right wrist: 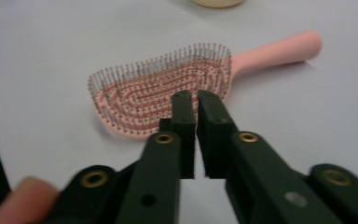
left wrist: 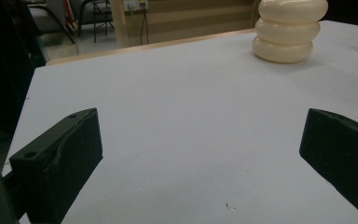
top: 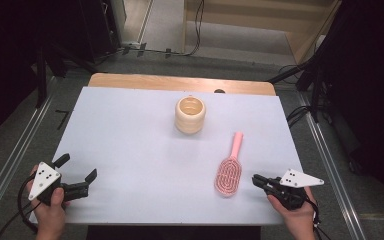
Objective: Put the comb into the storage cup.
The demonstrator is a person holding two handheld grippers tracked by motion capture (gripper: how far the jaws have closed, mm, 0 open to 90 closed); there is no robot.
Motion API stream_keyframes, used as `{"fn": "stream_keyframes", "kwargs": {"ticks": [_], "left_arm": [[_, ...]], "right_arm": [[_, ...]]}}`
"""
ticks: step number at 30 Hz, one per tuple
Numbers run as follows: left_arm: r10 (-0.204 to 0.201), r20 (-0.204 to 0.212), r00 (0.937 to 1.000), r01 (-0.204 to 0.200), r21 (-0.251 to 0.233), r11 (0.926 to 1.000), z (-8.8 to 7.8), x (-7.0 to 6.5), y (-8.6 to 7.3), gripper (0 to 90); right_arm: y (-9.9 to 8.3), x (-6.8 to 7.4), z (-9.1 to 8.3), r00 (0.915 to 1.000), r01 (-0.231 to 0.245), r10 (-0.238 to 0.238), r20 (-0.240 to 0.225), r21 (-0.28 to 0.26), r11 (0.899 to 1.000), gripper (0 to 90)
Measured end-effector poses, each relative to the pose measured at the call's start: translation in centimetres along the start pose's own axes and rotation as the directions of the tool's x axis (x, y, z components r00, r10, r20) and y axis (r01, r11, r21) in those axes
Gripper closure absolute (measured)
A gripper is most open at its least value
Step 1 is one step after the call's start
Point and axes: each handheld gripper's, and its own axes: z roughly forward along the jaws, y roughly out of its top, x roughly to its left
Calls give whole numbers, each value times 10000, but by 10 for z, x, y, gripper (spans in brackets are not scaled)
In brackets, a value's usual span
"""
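Observation:
A pink hairbrush [top: 229, 170] lies bristles-up on the white table [top: 145, 150], handle pointing away from me; it also shows close up in the right gripper view [right wrist: 168, 88]. A cream ribbed cup [top: 190, 114] stands upright behind it, seen too at the top of the left gripper view [left wrist: 286, 30]. My right gripper [top: 256, 179] rests near the front right edge, shut with nothing between its jaws [right wrist: 196, 100], its tips just short of the brush head. My left gripper [top: 77, 167] sits at the front left corner, open wide and empty [left wrist: 200, 140].
The table's wooden back edge [top: 180, 82] borders a grey floor with cables and dark stands. Metal rails run along both sides of the table. Bare white surface lies between the two grippers.

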Motion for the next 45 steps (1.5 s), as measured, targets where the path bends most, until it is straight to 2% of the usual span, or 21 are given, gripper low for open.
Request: {"fn": "stream_keyframes", "kwargs": {"ticks": [4, 6, 10, 12, 17, 24, 28, 35, 42, 45], "left_arm": [[28, 53, 10000, -28, 22, 10000, 0, 0, 0, 0], [63, 52, 10000, -63, 19, 10000, 0, 0, 0, 0], [42, 75, 10000, -42, -11, 10000, 0, -1, 0, 0], [57, 75, 10000, -57, -7, 10000, -1, -1, 0, 0], [102, 76, 9999, -102, 4, 9999, -1, -2, 0, 0], [108, 109, 9999, -108, 15, 9999, 0, -2, 0, 0], [119, 102, 9999, -119, 16, 9999, 0, -2, 0, 0], [134, 105, 9999, -134, 12, 9999, 0, -2, 0, 0], [201, 121, 9997, -201, 39, 9998, 0, -3, -1, 0], [205, 130, 9997, -206, 44, 9998, 0, -3, -1, 0]], "right_arm": [[0, 5, 2, 9973, 655, -644, -358, 324, 9973, 881], [0, 10, 11, 9907, 1137, -1064, -849, 863, 9898, 882], [2, 17, 22, 9826, 1530, -1382, -1239, 1192, 9810, 882], [3, 20, 28, 9812, 1613, -1438, -1286, 1382, 9772, 883], [4, 22, 37, 9789, 1679, -1454, -1435, 1600, 9727, 883], [7, 24, 43, 9799, 1613, -1382, -1441, 1641, 9732, 883], [10, 28, 49, 9774, 1696, -1442, -1547, 1666, 9713, 884], [25, 41, 71, 9722, 1941, -1656, -1653, 1747, 9653, 883], [36, 49, 86, 9727, 1937, -1646, -1635, 1822, 9640, 883], [41, 51, 92, 9754, 1825, -1536, -1580, 1887, 9649, 884]]}}
